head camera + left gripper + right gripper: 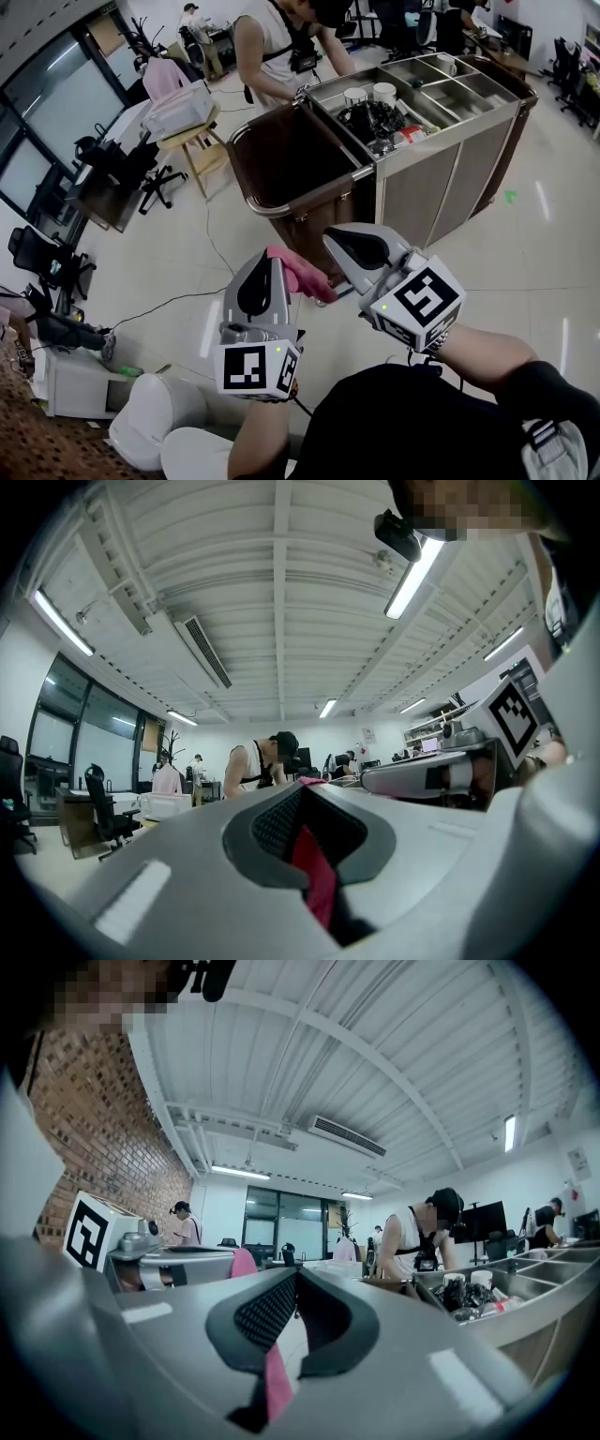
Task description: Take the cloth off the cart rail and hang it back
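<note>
Left tongs (302, 789): clenched on one end of the pink cloth (302, 274); a red-pink strip shows between the pads.
Right tongs (292, 1277): clenched on the other end of the same cloth.
Cloth: in the air between the two tongs, on the near side of the cart (450, 178), apart from the cart rail (251, 202).
Far side: a person (281, 47) bends over the cart.
</note>
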